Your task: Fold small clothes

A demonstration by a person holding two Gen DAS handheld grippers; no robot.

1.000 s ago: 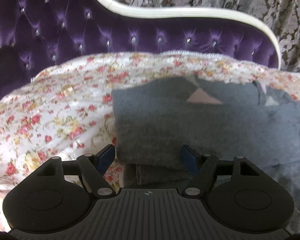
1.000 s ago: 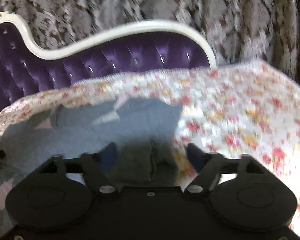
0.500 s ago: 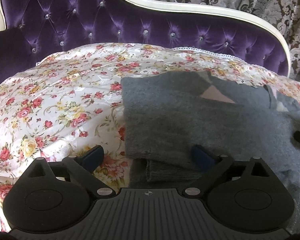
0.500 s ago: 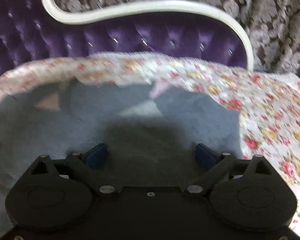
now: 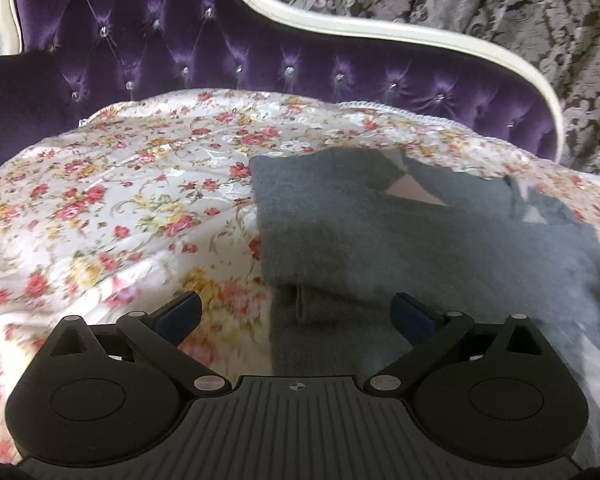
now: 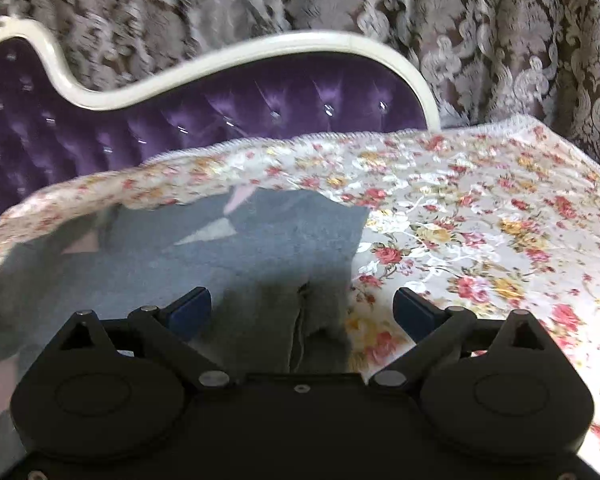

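Left wrist view: left claw has its jaws spread wide and opening further; the blue pads press on nothing. The near left corner of the grey sweater lies in the gap between them, loose, not pinched. One pad sits over the flowered bedspread, the other over grey knit.

Sweater: folded, lying flat on the bedspread, to the right of centre in this view. Left edge is straight and doubled; a lower layer with a ribbed band shows under the top layer at the near edge. Small pale triangles of lining or another layer show near the far edge. Right part is blurred.

Right wrist view: right claw is also wide apart and opening, gripping nothing. The sweater fills the left and centre; its near right corner, with a ribbed band and a seam, lies between the pads. The right pad is over the bedspread.

Behind the bed: purple tufted headboard with a cream curved frame; patterned curtain beyond. Bedspread has a white corded edge along the headboard side. A dark purple cushion sits at the far left of the left wrist view.
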